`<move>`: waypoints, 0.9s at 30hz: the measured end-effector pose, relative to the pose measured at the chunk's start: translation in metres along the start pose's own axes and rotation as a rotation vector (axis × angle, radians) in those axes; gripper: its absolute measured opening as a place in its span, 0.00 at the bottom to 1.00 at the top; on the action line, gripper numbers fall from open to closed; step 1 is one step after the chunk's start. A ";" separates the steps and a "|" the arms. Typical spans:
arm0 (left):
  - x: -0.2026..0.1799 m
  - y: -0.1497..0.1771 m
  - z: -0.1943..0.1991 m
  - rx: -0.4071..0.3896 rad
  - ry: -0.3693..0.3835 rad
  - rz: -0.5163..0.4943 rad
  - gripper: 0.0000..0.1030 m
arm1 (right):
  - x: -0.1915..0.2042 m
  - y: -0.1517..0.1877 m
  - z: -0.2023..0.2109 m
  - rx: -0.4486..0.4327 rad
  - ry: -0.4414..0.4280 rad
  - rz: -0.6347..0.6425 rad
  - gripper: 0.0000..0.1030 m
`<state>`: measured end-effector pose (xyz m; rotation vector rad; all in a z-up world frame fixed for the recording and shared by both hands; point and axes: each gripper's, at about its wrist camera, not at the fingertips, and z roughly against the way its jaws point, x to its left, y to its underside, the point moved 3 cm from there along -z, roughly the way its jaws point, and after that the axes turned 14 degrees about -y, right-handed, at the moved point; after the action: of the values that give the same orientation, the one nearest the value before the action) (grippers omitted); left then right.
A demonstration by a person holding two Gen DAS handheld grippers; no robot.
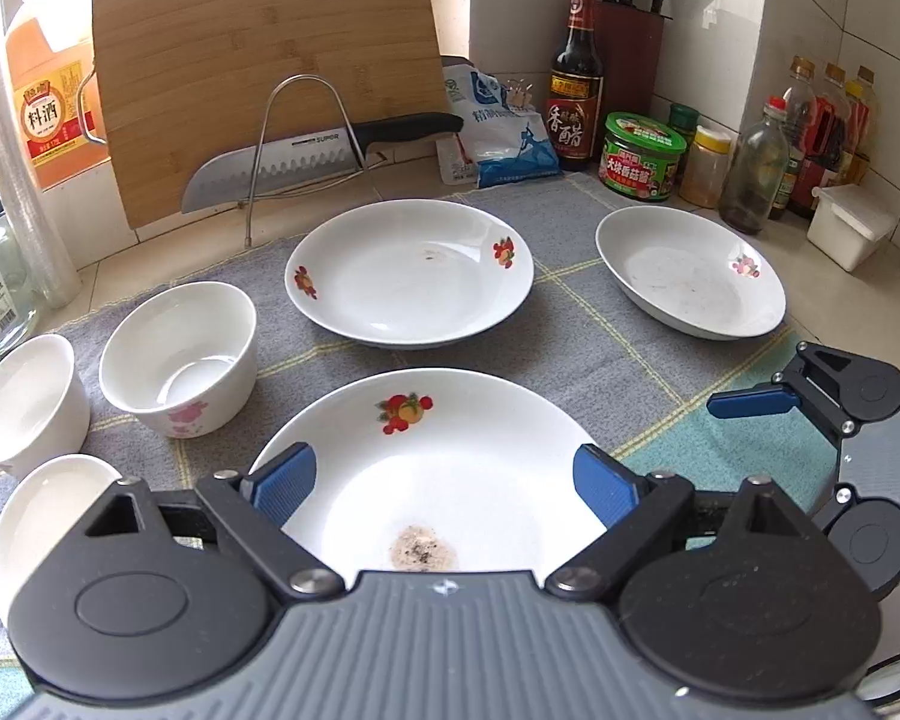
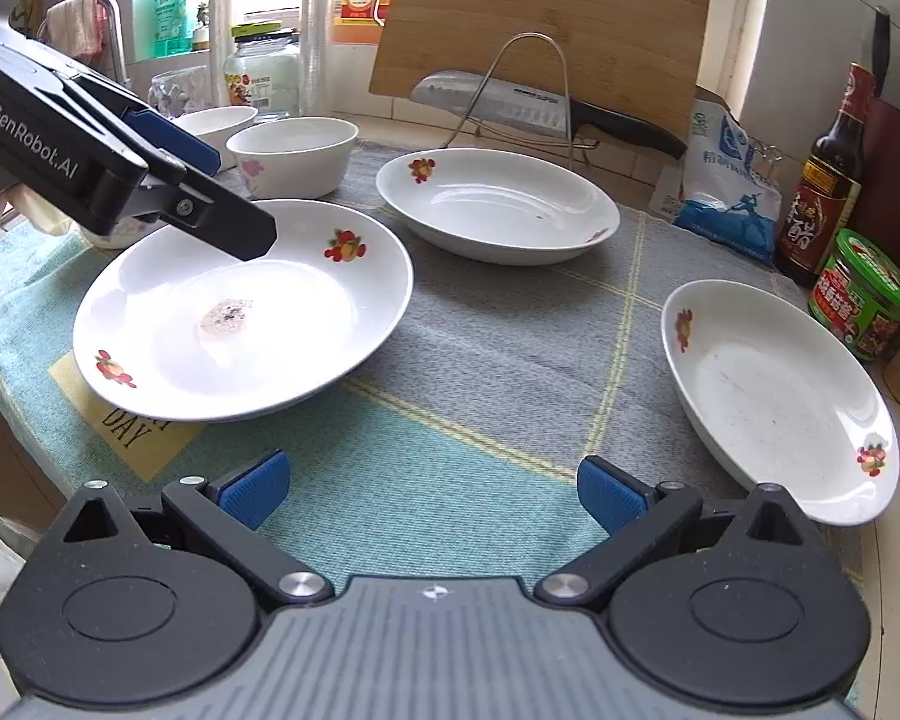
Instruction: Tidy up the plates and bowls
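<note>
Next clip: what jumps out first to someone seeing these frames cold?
Three white fruit-patterned plates spread over the checked cloth. The nearest plate has a speckled smear at its centre, and the open left gripper hangs over it. White bowls cluster at the left, and a big knife leans in a wire stand against the bamboo board at the back.

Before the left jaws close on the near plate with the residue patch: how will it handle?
The near plate looks like glazed ceramic, so probably rigid, breakable and slick against the pads. Its shallow sloped rim gives little to pinch, so it may tilt or slip if gripped at one edge. Resting on the cloth, it would likely drag rather than slide freely when pushed.
</note>
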<state>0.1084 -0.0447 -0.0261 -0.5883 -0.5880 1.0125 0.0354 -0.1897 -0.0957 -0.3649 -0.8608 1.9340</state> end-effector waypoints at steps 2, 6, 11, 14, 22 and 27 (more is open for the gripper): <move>0.006 0.002 0.002 0.002 -0.009 0.009 0.90 | 0.008 -0.002 -0.004 0.011 -0.019 0.023 1.00; 0.019 0.004 0.004 0.009 -0.034 0.039 0.90 | 0.023 -0.007 -0.013 0.023 -0.052 0.057 1.00; 0.025 0.006 0.001 0.025 -0.063 0.052 0.90 | 0.035 -0.010 -0.024 0.040 -0.100 0.083 1.00; 0.026 0.007 0.001 0.030 -0.067 0.059 0.90 | 0.040 -0.012 -0.028 0.043 -0.123 0.102 1.00; 0.029 0.009 0.003 0.053 -0.094 0.059 0.90 | 0.048 -0.013 -0.041 0.049 -0.186 0.119 1.00; 0.035 0.010 0.002 0.074 -0.073 0.045 0.90 | 0.053 -0.016 -0.048 0.027 -0.208 0.119 1.00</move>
<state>0.1156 -0.0095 -0.0257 -0.5030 -0.6010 1.0972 0.0470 -0.1189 -0.1132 -0.2052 -0.9646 2.1189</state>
